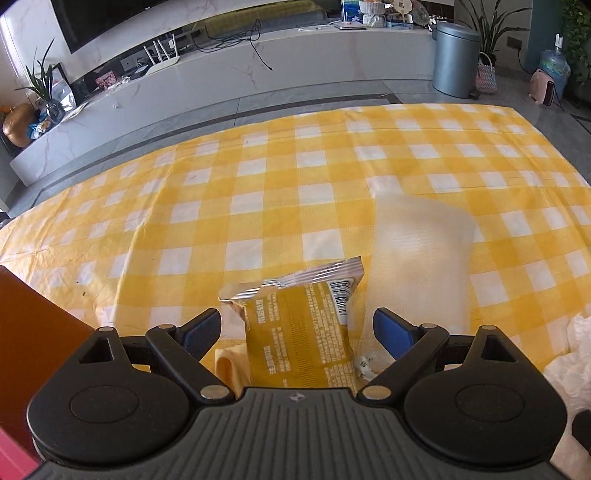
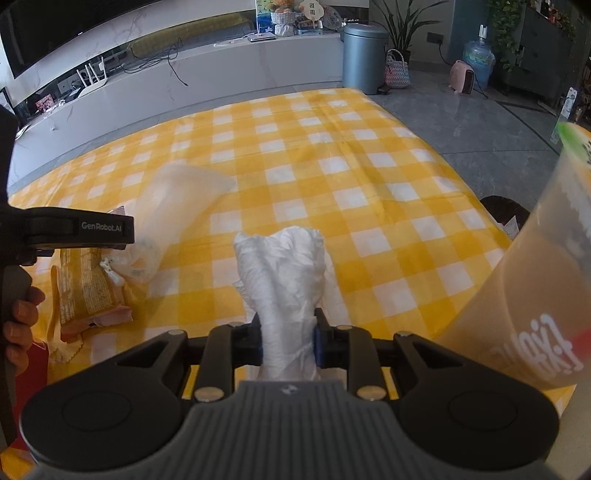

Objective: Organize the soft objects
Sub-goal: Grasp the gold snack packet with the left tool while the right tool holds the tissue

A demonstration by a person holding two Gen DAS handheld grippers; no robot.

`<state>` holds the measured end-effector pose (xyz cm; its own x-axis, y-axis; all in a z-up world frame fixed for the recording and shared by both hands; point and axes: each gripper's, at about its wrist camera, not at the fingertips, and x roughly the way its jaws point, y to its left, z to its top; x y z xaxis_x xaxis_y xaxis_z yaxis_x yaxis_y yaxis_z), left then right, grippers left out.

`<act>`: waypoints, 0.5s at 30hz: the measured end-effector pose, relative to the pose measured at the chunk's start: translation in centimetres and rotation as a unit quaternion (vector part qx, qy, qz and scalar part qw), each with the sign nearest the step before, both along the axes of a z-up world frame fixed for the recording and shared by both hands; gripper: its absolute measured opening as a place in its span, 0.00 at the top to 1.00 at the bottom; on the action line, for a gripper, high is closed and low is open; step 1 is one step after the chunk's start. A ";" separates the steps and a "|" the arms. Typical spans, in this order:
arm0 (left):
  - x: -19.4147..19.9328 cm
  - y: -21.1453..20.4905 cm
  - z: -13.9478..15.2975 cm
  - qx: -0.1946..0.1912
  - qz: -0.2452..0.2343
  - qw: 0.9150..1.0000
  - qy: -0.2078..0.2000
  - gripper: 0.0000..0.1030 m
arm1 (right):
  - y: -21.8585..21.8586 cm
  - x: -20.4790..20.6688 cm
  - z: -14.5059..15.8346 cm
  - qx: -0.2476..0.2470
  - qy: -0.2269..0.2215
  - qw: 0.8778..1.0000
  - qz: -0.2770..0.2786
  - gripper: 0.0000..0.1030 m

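My left gripper (image 1: 297, 326) tilts down, fingers spread wide around yellow snack packet (image 1: 295, 332). Right gripper (image 2: 288, 341) fingers clamp white cloth (image 2: 286, 284). Only right view shows person's hand (image 2: 18, 328).

A home living room is showing. Beyond the gripper, a long white marble media console (image 1: 229, 85) is standing under a wall-mounted black television (image 1: 147, 18), beside a grey metal pedal bin (image 1: 456, 59).
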<state>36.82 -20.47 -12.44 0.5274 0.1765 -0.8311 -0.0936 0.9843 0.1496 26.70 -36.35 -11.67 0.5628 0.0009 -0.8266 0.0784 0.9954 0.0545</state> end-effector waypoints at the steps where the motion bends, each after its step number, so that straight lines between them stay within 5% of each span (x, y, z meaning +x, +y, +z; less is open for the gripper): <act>1: -0.1 0.1 -0.2 -0.002 0.003 1.000 -0.003 0.00 | 0.0 0.0 0.0 0.000 0.001 1.000 0.001 0.78; 5: 0.0 0.2 -0.9 -0.011 0.006 1.000 -0.003 0.02 | 0.2 0.1 -0.1 -0.005 0.003 1.000 0.003 0.78; 8: -0.2 0.0 -1.3 -0.011 -0.003 1.000 -0.002 0.12 | 0.3 0.1 -0.2 -0.009 0.004 1.000 0.006 0.77; 11: -0.5 0.1 -1.1 -0.013 -0.001 1.000 -0.012 0.36 | 0.4 0.1 -0.2 -0.009 0.006 1.000 0.006 0.75; 15: -0.7 -0.2 -0.9 -0.004 -0.007 1.000 -0.012 0.44 | 0.4 0.1 -0.4 -0.010 0.009 1.000 0.009 0.75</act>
<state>36.11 -20.71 -13.31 0.5502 0.1621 -0.8192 -0.0824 0.9867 0.1399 26.85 -35.94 -12.08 0.5477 -0.0060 -0.8366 0.0610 0.9976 0.0328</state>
